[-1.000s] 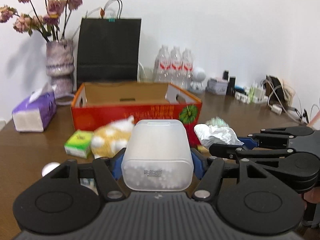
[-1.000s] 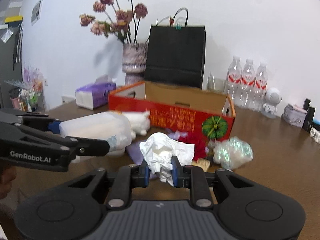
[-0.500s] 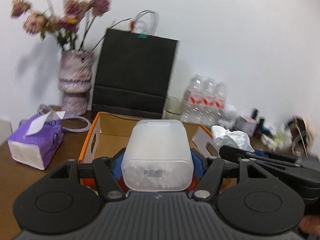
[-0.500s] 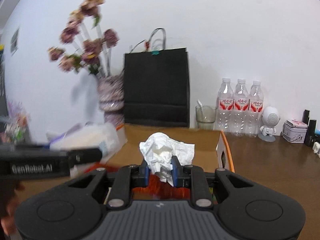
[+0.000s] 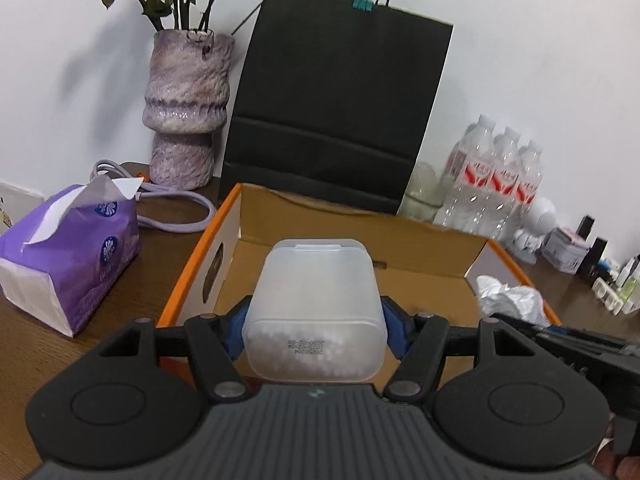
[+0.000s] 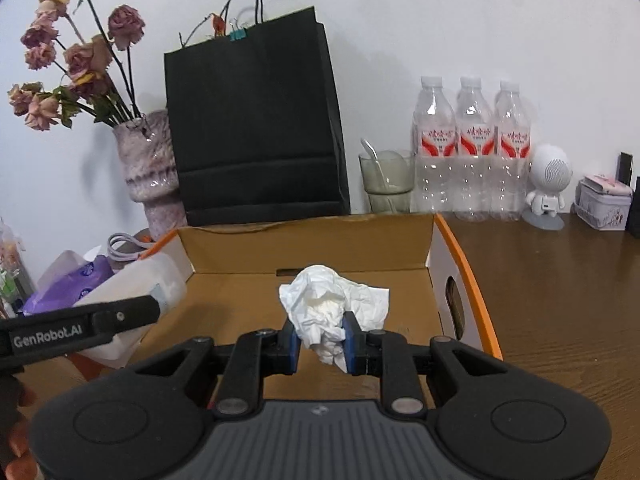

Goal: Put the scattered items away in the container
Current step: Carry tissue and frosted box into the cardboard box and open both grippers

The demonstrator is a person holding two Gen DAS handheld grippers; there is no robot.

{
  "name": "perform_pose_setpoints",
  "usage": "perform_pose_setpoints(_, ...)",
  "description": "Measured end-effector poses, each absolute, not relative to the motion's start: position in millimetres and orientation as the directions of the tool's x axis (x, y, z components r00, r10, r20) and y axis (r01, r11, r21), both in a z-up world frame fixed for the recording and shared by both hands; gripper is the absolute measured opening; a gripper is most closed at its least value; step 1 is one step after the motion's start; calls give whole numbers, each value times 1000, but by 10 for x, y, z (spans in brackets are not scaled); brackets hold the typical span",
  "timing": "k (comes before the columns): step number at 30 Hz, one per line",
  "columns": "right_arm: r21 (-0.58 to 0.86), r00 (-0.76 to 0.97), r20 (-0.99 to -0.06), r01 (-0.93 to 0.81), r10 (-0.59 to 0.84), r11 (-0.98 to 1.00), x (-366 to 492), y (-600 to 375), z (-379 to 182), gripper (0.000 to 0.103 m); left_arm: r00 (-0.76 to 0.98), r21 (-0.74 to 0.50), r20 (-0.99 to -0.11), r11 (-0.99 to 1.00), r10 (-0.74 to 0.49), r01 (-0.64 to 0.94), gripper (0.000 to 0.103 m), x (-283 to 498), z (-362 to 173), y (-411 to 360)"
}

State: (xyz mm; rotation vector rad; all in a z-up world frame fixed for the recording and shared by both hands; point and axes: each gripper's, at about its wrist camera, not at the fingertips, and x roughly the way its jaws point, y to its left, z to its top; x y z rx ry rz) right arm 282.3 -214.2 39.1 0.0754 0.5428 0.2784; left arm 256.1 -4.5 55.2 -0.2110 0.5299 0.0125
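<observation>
My left gripper [image 5: 314, 334] is shut on a translucent white plastic jar [image 5: 314, 308] with small white pellets inside, held above the open orange cardboard box [image 5: 200, 256]. My right gripper [image 6: 320, 340] is shut on a crumpled white tissue [image 6: 332, 304], held over the same box [image 6: 464, 276]. The box floor shows bare brown cardboard. In the right wrist view the left gripper [image 6: 92, 320] and its jar [image 6: 144, 284] sit over the box's left side. In the left wrist view the tissue [image 5: 508, 300] and right gripper show at the box's right side.
A purple tissue pack [image 5: 68, 248] lies left of the box. A vase of dried flowers [image 5: 186, 108], a black paper bag [image 5: 336, 108], a glass [image 6: 386, 180], three water bottles [image 6: 472, 148] and a small white robot figure [image 6: 548, 184] stand behind it on the brown table.
Both grippers rose from the table in front of the box and moved forward over it, carrying the jar and the tissue. The scattered items in front of the box left view.
</observation>
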Motion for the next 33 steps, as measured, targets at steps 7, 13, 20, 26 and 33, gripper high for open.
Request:
perform_pose_setpoints(7, 95, 802, -530, -266, 275, 959, 2796, -2104, 417, 80, 890, -151, -456, 985, 8, -86, 103, 2481, 642, -83)
perform_pose_setpoints(13, 35, 829, -515, -237, 221, 971, 2692, -2131, 581, 103, 905, -93, -421, 990, 55, -104, 103, 2365, 804, -138)
perform_pose_setpoints(20, 15, 829, -511, -253, 225, 967, 2658, -2079, 634, 103, 902, -104, -430, 989, 46, -100, 103, 2380, 816, -132)
perform_pose_setpoints(26, 13, 830, -514, -245, 217, 969, 2664, -2085, 644, 103, 902, -108, -430, 989, 44, -100, 103, 2378, 821, -131)
perform_pose_setpoints(33, 33, 831, -504, -253, 234, 967, 2591, -2138, 713, 103, 927, -157, -376, 985, 5, -69, 103, 2128, 1005, -14)
